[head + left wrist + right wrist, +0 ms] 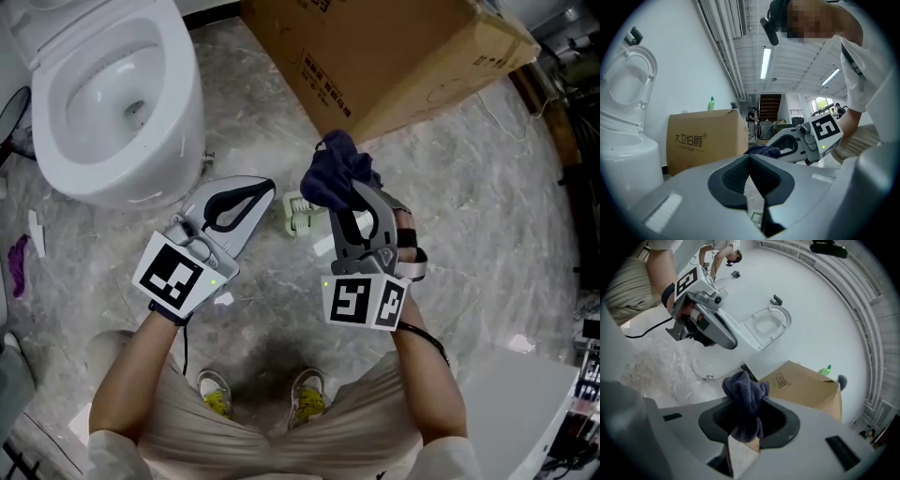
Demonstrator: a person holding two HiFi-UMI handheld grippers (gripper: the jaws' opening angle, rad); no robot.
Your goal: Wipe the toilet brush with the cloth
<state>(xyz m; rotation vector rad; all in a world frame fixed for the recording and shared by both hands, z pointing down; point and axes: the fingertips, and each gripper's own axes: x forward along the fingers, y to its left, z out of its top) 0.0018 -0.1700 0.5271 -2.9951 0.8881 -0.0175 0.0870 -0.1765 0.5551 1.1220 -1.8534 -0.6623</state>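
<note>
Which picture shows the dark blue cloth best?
The right gripper view: the cloth sits large and centred, pinched in the right gripper. The head view shows it bunched from above; the left gripper view shows only a small far-off bit.

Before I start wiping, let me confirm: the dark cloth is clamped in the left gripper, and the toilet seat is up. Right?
Wrong gripper: the dark cloth is clamped in the right gripper, as the right gripper view shows. The left gripper is shut on nothing. The toilet seat is up.
</note>
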